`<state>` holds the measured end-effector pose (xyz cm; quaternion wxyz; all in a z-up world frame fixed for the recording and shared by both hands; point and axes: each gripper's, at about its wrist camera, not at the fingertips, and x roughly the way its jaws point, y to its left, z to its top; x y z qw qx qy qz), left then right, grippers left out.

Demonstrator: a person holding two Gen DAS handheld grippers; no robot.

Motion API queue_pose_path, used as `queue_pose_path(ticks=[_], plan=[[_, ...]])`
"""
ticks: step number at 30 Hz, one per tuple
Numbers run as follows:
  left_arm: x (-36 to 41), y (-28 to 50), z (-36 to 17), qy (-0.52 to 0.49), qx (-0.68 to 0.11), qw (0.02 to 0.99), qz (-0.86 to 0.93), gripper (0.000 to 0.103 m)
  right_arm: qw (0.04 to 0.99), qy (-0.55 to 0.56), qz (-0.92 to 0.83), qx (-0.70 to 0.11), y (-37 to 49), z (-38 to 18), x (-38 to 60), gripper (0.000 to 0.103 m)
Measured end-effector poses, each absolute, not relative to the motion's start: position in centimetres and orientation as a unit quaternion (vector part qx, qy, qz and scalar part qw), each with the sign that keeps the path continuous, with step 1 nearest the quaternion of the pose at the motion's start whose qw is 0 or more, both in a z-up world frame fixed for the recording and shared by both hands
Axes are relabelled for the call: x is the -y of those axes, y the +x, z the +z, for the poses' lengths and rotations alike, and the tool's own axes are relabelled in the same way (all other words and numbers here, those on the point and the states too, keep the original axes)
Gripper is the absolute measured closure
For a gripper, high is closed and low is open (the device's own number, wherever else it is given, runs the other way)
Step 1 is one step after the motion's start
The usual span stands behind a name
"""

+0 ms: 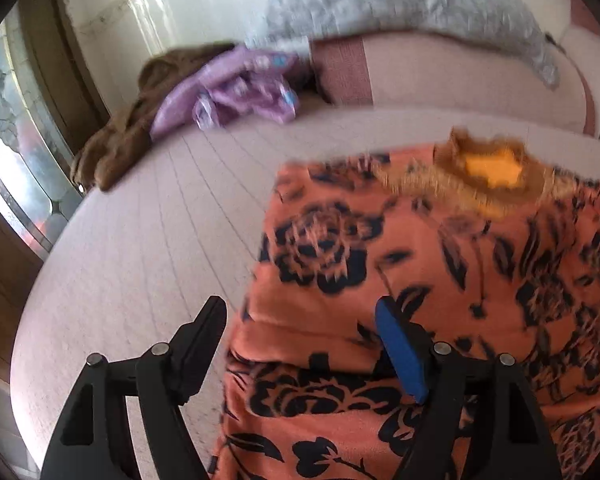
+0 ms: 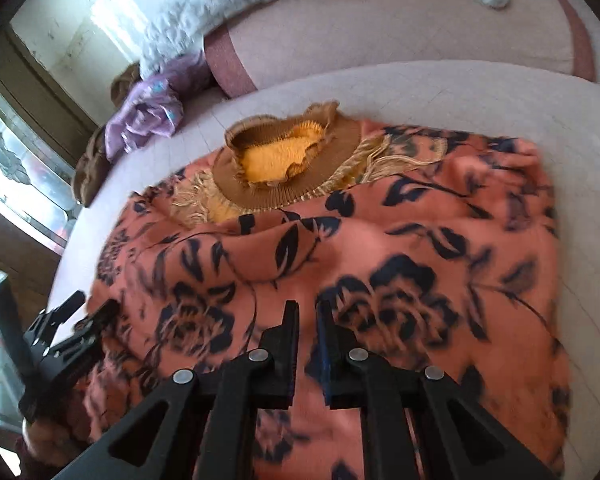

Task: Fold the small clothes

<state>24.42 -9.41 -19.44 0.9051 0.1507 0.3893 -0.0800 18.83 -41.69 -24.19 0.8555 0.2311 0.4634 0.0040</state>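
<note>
Folding orange black-flowered fleece garment (image 2: 380,264): right gripper (image 2: 308,308) pinched closed, nothing visibly held; left gripper (image 1: 300,312) wide, straddling hem to grab

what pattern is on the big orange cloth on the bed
Dark navy roses and leaves on the orange cloth; clearest in the right wrist view.

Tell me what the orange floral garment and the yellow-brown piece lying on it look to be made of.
Orange floral garment: looks like a soft, matte woven or fleecy fabric, draping in rounded folds with no shine; the blur leaves the weave open. Yellow-brown piece: seems knitted, likely yarn, with visible ribbing, a ruffled edge and pale loose fringe.
</note>
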Motion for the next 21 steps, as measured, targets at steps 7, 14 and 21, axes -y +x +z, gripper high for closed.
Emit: queue_pose_path(ticks=[7, 14, 21], plan=[[10.0, 24.6, -22.1, 0.196, -0.412, 0.887, -0.073, 0.015, 0.827, 0.23, -0.055, -0.51, 14.9, -25.2, 44.9, 0.062], [9.1, 19.8, -17.3, 0.17, -0.357, 0.914, -0.097, 0.015, 0.868, 0.254, -0.057, -0.422, 7.4, -21.0, 43.9, 0.047], [8.3, 12.7, -13.4, 0.152, -0.315, 0.932, -0.091, 0.008, 0.894, 0.261, -0.062, -0.359, 1.0, -18.4, 42.4, 0.046]])
